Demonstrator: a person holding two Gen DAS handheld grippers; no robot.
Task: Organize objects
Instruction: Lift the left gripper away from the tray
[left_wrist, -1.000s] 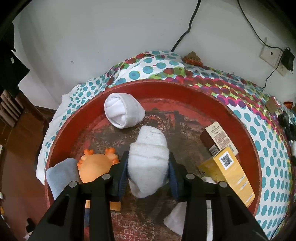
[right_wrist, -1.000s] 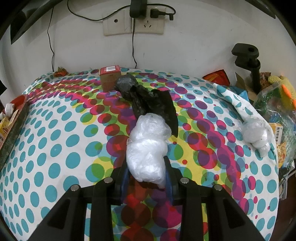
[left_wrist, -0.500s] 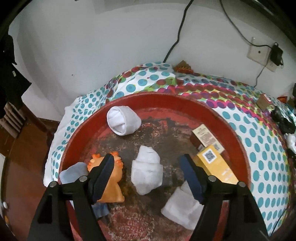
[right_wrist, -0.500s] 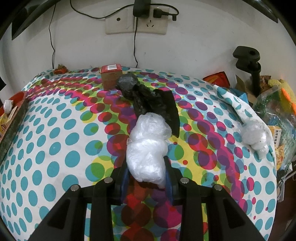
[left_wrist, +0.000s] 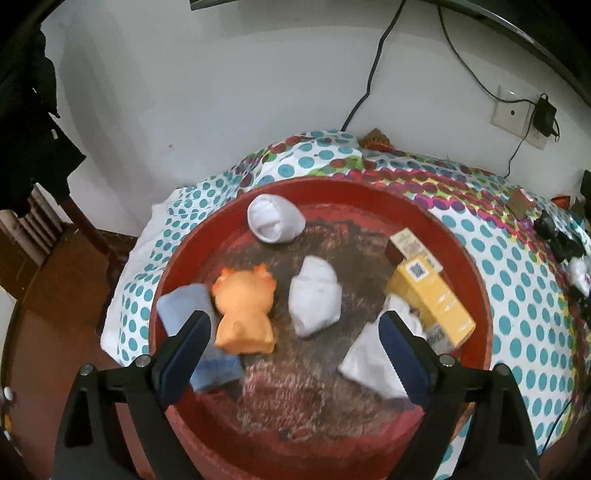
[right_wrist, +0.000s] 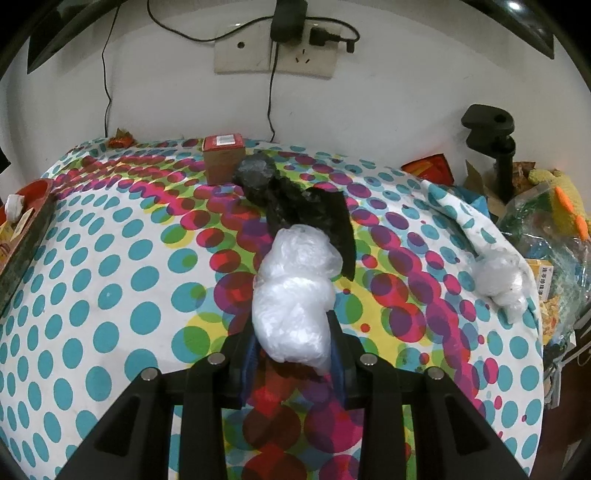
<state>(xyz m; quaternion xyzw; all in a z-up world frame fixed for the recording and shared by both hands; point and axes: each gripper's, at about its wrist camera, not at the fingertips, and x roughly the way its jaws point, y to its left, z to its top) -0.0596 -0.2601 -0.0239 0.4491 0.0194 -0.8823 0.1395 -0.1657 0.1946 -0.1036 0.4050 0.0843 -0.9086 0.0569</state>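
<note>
Left gripper (left_wrist: 291, 354) hangs above the round red tray (left_wrist: 476, 280), fingers spread wide, nothing between them; rolled white sock (left_wrist: 314, 295) lies mid-tray beside the orange plush toy (left_wrist: 243, 310). Right gripper (right_wrist: 291, 360) pinches a crumpled clear plastic bag (right_wrist: 293, 291) over the dotted tablecloth (right_wrist: 110, 280). Advice: carry the bag left toward the tray, grip firm, since thin film slips.

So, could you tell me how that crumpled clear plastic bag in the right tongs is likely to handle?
The clear plastic bag looks thin and crumpled, so it is probably very light and squashy. Its top bulges above the right tongs, so it may flop. The glossy film could slip.
</note>
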